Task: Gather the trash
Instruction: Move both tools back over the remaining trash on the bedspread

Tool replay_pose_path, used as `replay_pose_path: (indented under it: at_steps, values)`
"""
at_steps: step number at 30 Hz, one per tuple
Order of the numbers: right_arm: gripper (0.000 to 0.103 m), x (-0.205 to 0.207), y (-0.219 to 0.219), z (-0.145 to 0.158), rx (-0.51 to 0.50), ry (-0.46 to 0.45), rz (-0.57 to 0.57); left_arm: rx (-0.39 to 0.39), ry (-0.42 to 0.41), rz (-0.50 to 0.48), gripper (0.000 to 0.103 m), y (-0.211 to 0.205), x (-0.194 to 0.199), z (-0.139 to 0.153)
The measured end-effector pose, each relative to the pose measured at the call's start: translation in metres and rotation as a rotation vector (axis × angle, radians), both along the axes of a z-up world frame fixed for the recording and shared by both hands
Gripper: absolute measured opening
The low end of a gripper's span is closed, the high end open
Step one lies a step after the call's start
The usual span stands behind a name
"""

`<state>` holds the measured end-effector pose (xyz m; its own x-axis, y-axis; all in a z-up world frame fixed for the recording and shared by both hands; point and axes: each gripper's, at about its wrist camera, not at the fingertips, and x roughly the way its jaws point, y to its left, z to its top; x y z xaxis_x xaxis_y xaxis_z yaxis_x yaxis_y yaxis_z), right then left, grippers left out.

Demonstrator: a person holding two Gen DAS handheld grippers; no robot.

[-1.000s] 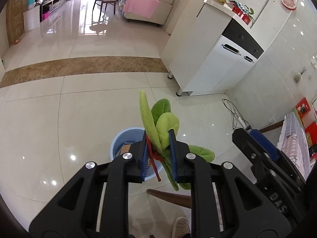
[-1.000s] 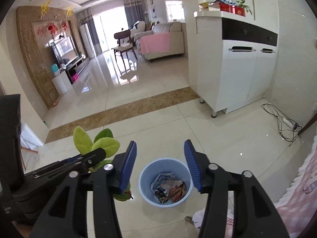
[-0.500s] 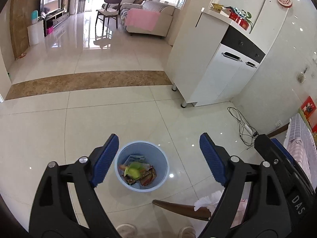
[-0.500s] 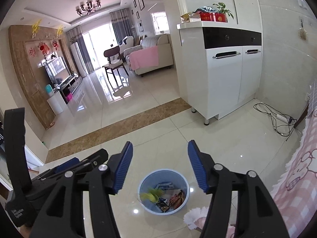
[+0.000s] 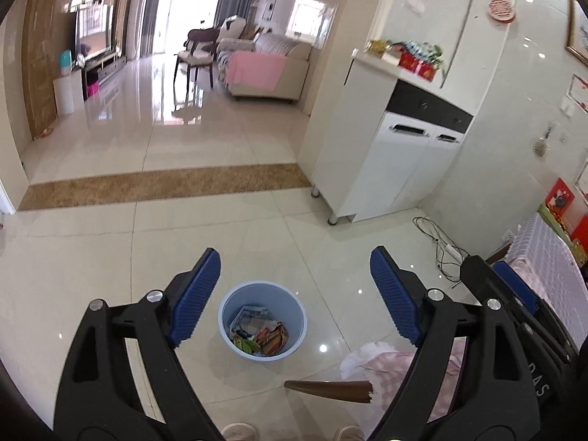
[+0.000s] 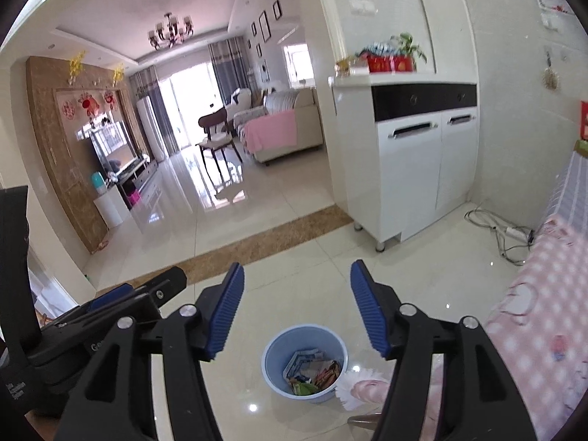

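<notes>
Blue ribbed pads line both tools. Left gripper (image 5: 296, 294), left wrist view: jaws spread wide, nothing between them; they have just been opening, and the pads frame the floor and the pale blue bin (image 5: 262, 325) below. Right gripper (image 6: 297, 308), right wrist view: jaws parted and empty, also just opening further; the same bin (image 6: 305, 362) shows through the gap between its fingers. Bin: round, upright on the glossy cream floor tiles (image 5: 92, 257), holding mixed trash (image 5: 259, 334) of paper, printed wrappers and a green leafy piece (image 5: 247, 345) at the near-left inside wall. Neither gripper touches the bin or its contents; both hang above it. Near the bin: a pink cloth with a white fringe (image 5: 371, 360) at its right, overlapping the rim in the right wrist view; a brown wooden edge (image 5: 330, 391) just in front. Background: white cabinet (image 5: 386, 161) on short legs, with red boxes and a plant on top; a tangle of cables (image 5: 441, 246) on the floor beside it; a brown tile band (image 5: 161, 185) across the floor; a sofa with a pink throw (image 5: 257, 70) in the far room.
</notes>
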<state>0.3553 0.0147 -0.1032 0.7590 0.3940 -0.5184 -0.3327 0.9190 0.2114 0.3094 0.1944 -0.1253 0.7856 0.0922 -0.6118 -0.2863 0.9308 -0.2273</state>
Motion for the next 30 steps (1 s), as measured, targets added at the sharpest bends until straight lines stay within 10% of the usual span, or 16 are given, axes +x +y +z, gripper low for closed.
replay_pose_path:
  at_steps: [15,30]
  values:
    - [0.065,-0.119,-0.121,0.067,-0.003,-0.142,-0.187,0.058,-0.133,-0.192,0.082,-0.109,-0.078,0.065]
    - [0.066,-0.216,-0.275,0.055,0.009,-0.127,-0.453,0.080,-0.083,-0.520,0.082,-0.267,-0.120,0.061]
